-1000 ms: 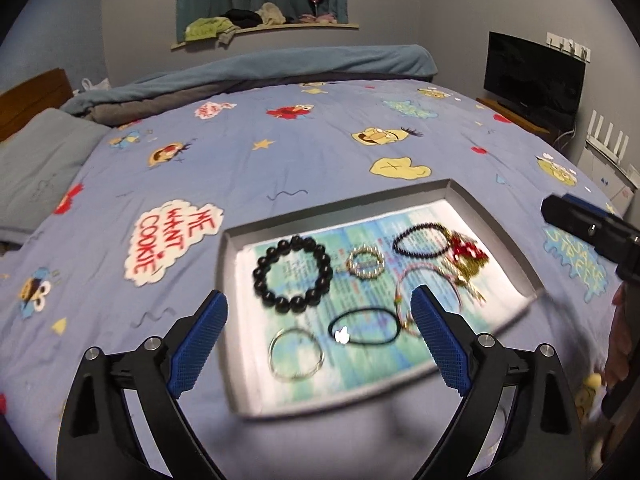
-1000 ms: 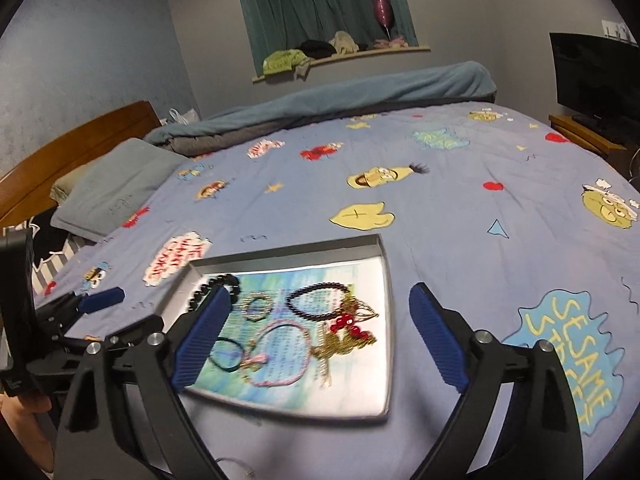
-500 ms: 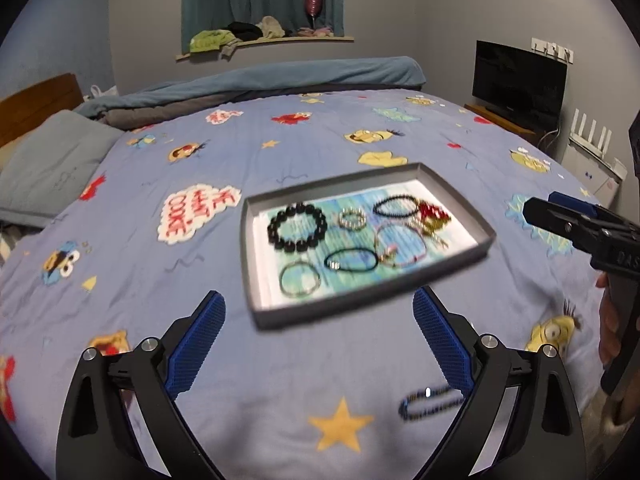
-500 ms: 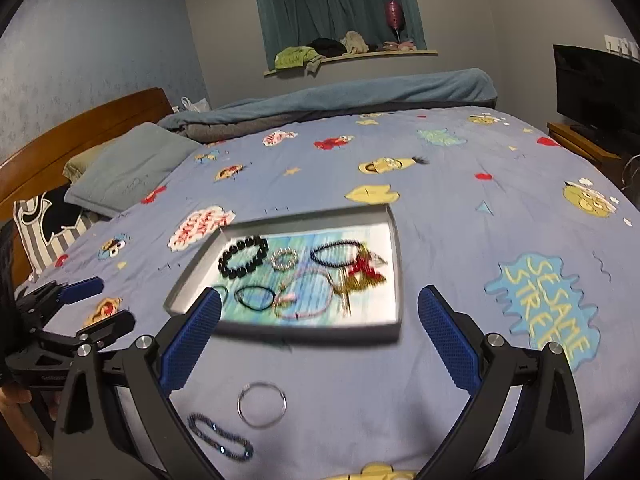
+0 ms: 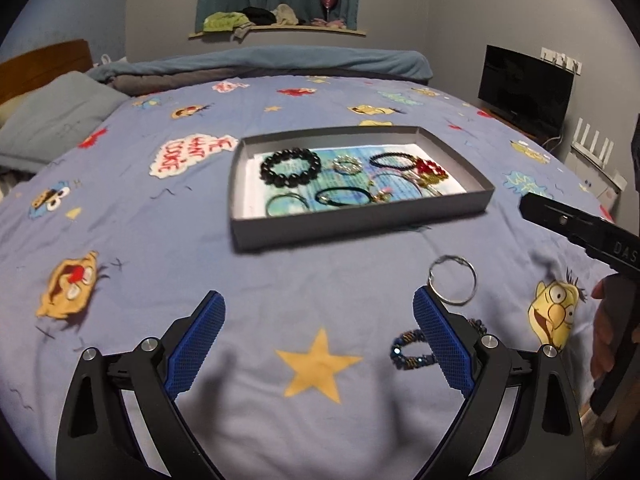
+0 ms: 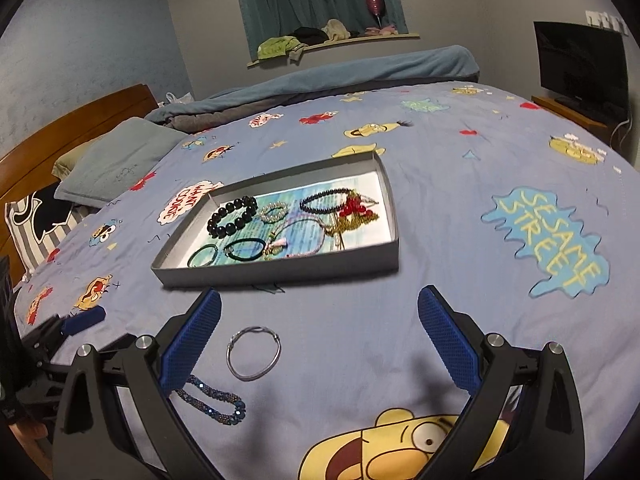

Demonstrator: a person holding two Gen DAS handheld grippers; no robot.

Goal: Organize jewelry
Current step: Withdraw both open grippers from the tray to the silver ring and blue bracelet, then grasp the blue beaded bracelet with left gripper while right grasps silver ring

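From the left wrist's view, the left gripper (image 5: 318,316) hung over the blue cartoon bedsheet (image 5: 160,272) with its blue-padded fingers spread wide and nothing between them. A shallow grey tray (image 5: 360,222) lay further up the bed, holding a chunky black bead bracelet (image 5: 290,167), a small sparkly ring-shaped bracelet (image 5: 347,164), a thin dark bead bracelet (image 5: 394,160), a red-and-gold cluster (image 5: 430,170), a black cord loop (image 5: 344,196) and a thin bangle (image 5: 286,204) near the front wall. On the sheet in front of the tray, a silver bangle (image 5: 453,285) lay just beyond the right-hand finger, and a dark blue beaded bracelet (image 5: 408,350) lay beside that finger, partly hidden behind it. The other gripper's black body reached in from the right edge, a hand (image 5: 606,336) below it. From the right wrist's view, the right gripper (image 6: 319,318) was also wide apart and empty above the sheet. The tray (image 6: 280,270) sat just ahead of it, slightly left. The silver bangle (image 6: 253,353) lay on the sheet between the fingers, nearer the left one, untouched. The blue beaded bracelet (image 6: 216,400) lay beside it, partly under the left finger. At the left edge, one blue fingertip of the left gripper (image 6: 82,320) showed low over the sheet.
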